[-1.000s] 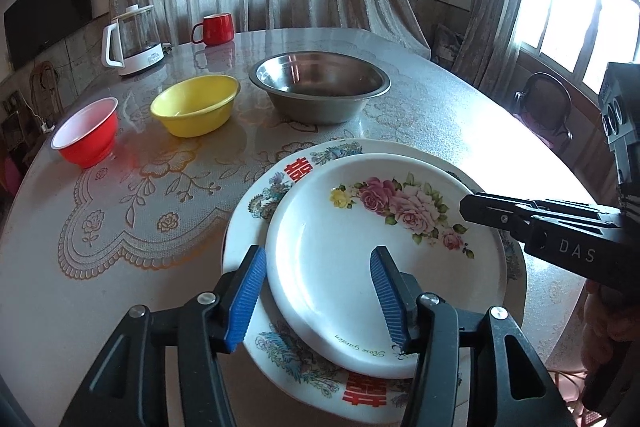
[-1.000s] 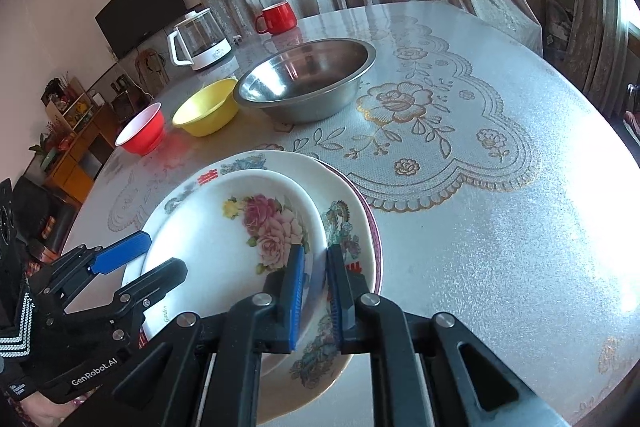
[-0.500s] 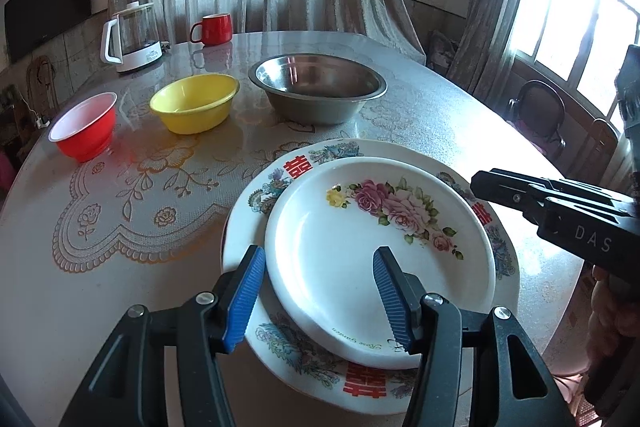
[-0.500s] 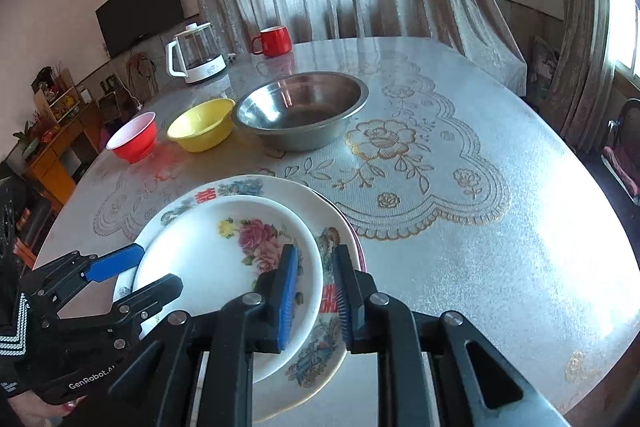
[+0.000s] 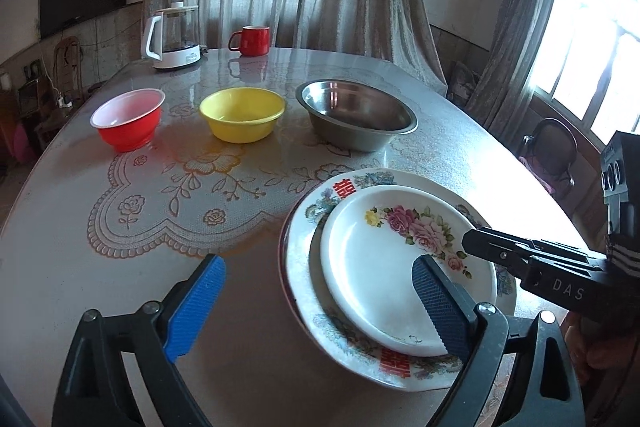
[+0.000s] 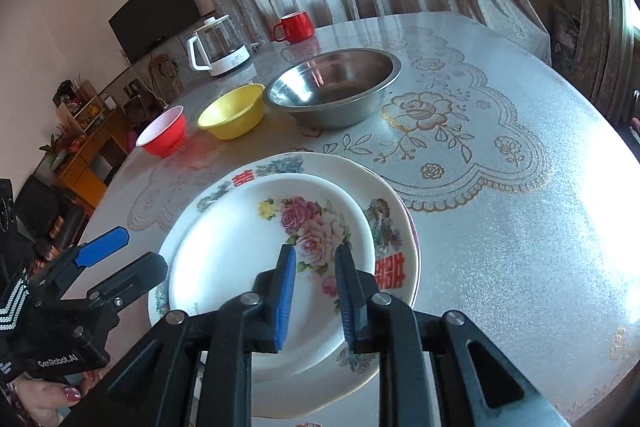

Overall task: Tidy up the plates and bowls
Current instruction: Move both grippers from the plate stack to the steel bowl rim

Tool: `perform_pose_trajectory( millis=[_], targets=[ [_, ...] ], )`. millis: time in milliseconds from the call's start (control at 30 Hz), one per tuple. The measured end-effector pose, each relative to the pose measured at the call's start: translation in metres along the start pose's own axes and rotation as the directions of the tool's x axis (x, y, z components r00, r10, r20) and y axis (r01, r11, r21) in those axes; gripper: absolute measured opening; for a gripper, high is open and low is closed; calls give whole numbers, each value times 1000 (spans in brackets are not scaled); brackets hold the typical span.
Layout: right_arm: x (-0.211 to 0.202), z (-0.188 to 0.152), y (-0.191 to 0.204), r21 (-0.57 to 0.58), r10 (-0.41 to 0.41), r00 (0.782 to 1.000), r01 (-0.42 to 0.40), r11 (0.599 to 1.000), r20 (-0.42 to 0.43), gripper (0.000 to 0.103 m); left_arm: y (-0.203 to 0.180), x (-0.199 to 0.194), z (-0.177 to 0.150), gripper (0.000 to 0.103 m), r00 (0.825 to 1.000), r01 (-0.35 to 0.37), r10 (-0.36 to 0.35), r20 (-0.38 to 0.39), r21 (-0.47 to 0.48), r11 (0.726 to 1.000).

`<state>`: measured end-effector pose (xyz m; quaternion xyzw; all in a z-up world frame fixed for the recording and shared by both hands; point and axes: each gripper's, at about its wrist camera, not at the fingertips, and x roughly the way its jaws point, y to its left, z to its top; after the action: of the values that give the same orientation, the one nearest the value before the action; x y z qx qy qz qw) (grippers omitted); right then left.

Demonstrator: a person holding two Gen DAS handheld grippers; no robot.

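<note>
A small floral plate [image 5: 404, 267] lies stacked on a larger patterned plate [image 5: 304, 291] at the near edge of the surface [image 5: 80, 247]. The left hand-held gripper [image 5: 320, 291] has just been opening and stands wide, gripping nothing. The right hand-held gripper [image 6: 316, 291] hovers over the small plate, slightly parted, empty. Red [image 5: 128, 119], yellow [image 5: 242, 113] and steel [image 5: 356, 119] bowls line the far side.

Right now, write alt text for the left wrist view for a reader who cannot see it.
Left gripper, open wide, hovers over a small flowered plate stacked on a larger patterned plate on a table; its jaws have just been opening, gripping nothing. Beyond stand a red bowl, yellow bowl and steel bowl; the right gripper enters from the right.
</note>
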<state>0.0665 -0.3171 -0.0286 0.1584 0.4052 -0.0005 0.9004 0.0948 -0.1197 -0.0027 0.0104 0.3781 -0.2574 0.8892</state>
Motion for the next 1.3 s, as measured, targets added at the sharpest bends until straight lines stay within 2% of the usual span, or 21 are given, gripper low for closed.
perform_pose_trajectory(
  millis=[233, 300, 467, 667, 900, 1100, 1133, 1200, 1300],
  targets=[
    [2, -3, 4, 6, 14, 1000, -14, 1000, -10, 27, 26, -6, -3, 102, 1000, -21, 21, -4, -91, 996],
    [2, -3, 5, 6, 15, 1000, -15, 1000, -10, 33, 32, -7, -4, 103, 1000, -30, 30, -8, -114, 993],
    [4, 0, 7, 4, 27, 1000, -27, 1000, -16, 35, 44, -6, 0, 103, 999, -46, 42, -29, -148, 988],
    [0, 17, 1, -6, 9, 1000, -9, 1000, 18, 41, 47, -4, 16, 103, 997, -71, 70, -14, -129, 989],
    [5, 48, -27, 26, -40, 998, 38, 999, 47, 41, 47, 10, 50, 103, 995, -98, 96, -24, -103, 990],
    [15, 73, -53, 59, -63, 996, 60, 996, 60, 42, 40, 28, 78, 103, 997, -79, 77, -29, -92, 993],
    [17, 78, -56, 64, -56, 997, 52, 997, 60, 43, 38, 33, 82, 103, 997, -72, 69, -33, -94, 993],
    [23, 88, -64, 82, -24, 997, 18, 996, 68, 54, 35, 43, 92, 103, 997, -62, 57, -53, -96, 993],
    [33, 102, -74, 100, 2, 997, -10, 995, 76, 58, 29, 62, 108, 103, 996, -48, 41, -82, -86, 995]
  ],
)
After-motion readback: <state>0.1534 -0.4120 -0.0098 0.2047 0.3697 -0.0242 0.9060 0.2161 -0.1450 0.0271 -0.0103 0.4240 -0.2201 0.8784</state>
